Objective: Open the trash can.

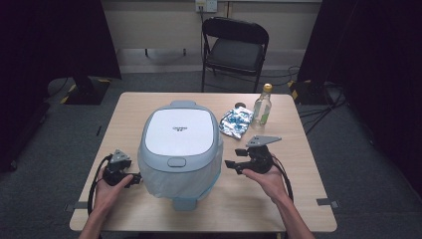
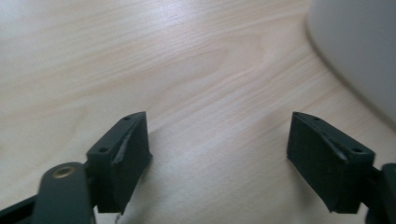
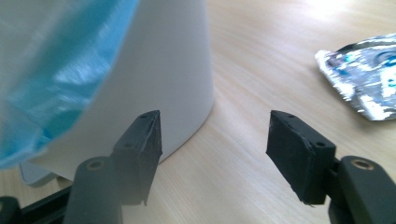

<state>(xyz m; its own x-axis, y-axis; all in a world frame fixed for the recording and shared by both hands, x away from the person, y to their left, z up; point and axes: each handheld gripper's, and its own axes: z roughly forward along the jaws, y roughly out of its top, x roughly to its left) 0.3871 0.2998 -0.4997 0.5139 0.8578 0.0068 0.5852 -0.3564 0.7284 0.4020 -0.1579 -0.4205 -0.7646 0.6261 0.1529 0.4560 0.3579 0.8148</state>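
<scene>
Overhead, rice cooker [image 1: 180, 149] sits mid-table; left gripper [image 1: 135, 179] at its 8 o'clock, right gripper [image 1: 230, 164] at 3, probably flanking it for a two-sided lift. Lid logo too small to read. Left gripper view: jaws apart over bare table [image 2: 187, 70]. Right gripper view: jaws apart, empty, beside cooker wall; foil packet [image 3: 362, 77] at 2 o'clock.

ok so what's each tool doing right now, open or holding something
left tool: open, nothing between the jaws, bare table beneath.
right tool: open, holding nothing, beside the rice cooker.
</scene>
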